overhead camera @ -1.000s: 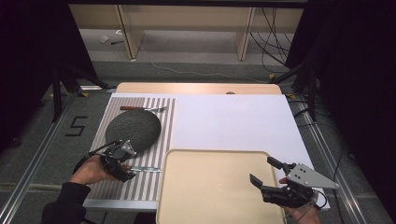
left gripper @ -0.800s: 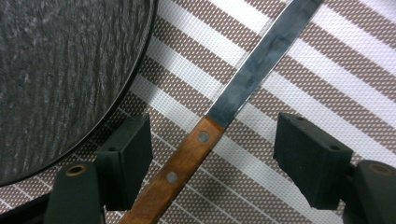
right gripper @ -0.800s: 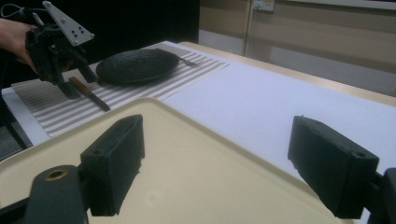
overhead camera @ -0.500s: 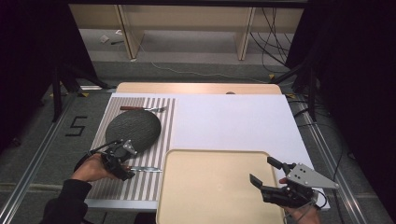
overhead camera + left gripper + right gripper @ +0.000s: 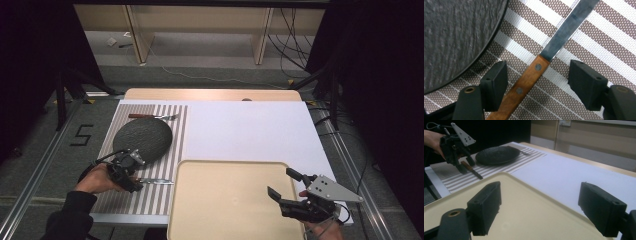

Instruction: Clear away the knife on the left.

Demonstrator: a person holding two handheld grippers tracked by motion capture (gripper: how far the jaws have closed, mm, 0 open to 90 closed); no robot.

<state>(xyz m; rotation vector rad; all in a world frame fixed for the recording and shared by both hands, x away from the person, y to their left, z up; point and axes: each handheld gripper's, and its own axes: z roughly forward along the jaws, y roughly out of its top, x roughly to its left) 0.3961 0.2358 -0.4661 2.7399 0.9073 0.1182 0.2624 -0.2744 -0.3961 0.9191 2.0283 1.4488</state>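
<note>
Change since earlier frame: the left gripper (image 5: pixel 131 176) had slid slightly toward the person and lower over the knife (image 5: pixel 156 181); the right gripper (image 5: pixel 289 195) had hardly shifted; the plate (image 5: pixel 143 138) and fork (image 5: pixel 152 117) lay as before.
Knife: it lay flat on the striped placemat (image 5: pixel 165 150), just beside the dark plate and near the left edge of the beige tray (image 5: pixel 230 200); wooden handle (image 5: pixel 524 82) toward the person's left hand (image 5: pixel 97 178), blade (image 5: pixel 569 27) pointing toward the tray.
Step in hand: judged to be the pickup of the knife by its handle; it would go best with the jaws lowered squarely until the pads flanked the wood near the rivets, clear of the plate rim, then squeezed across the handle's width and not on the blade.
Left fingers: spread wide, one pad (image 5: pixel 496 82) on each side of the handle, touching nothing as far as could be told.
Right fingers: likewise wide apart and empty, hovering over the tray's near right corner.
</note>
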